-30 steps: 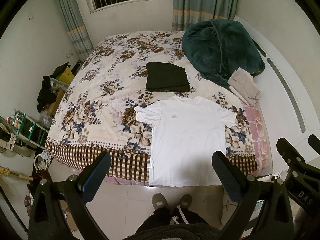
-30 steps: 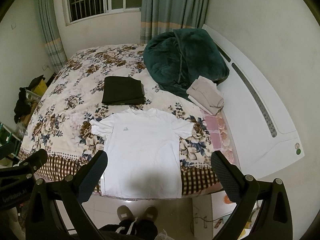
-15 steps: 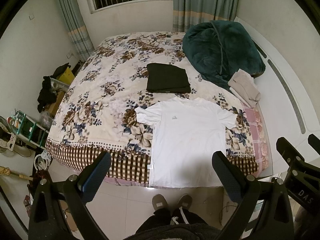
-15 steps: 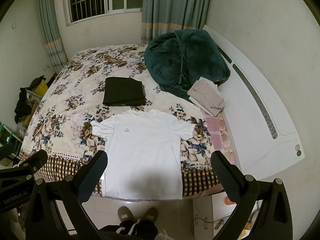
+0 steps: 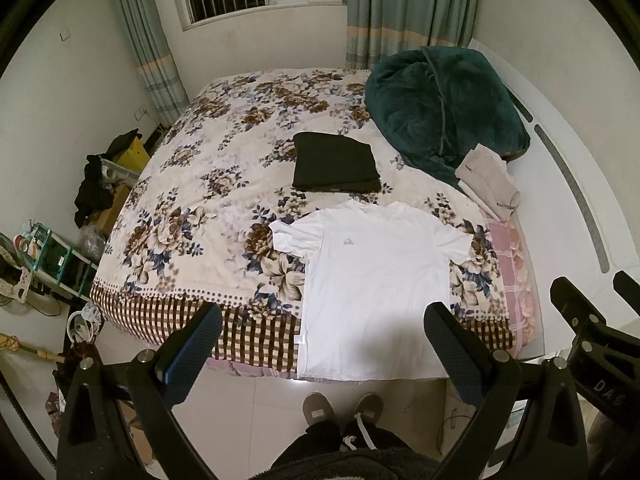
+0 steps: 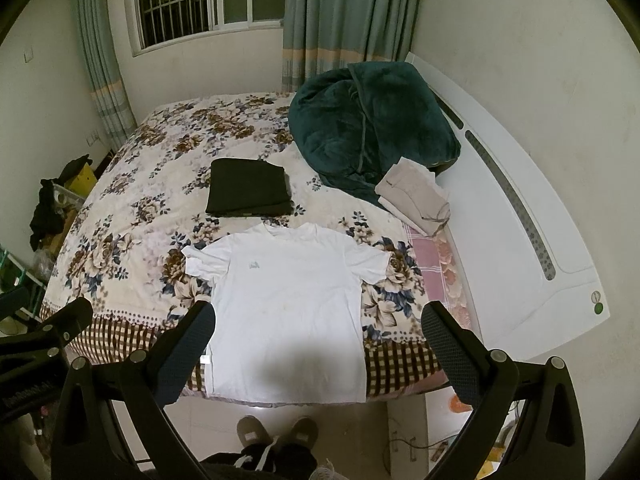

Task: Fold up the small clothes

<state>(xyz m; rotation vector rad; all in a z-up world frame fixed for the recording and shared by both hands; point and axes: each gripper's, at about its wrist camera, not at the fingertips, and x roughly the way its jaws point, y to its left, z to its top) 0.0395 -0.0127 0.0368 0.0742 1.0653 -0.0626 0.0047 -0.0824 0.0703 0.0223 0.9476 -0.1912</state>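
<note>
I read "DAS" on right gripper (image 6: 318,338) body in left view; small grey chest logo on flat white cotton T-shirt (image 5: 376,284) illegible. Shirt lay at floral bedspread (image 5: 192,208) near edge, collar toward window, hem overhanging. Left gripper (image 5: 322,340) fingers spread, empty; right likewise.

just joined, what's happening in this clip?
A person stands at the foot of a bed holding a gripper in each hand. The left gripper and right gripper are both open and empty, held above the floor short of the bed. A white T-shirt lies spread flat, unfolded, hem hanging over the bed's edge. Behind it sit a folded dark garment and a folded beige one.
</note>
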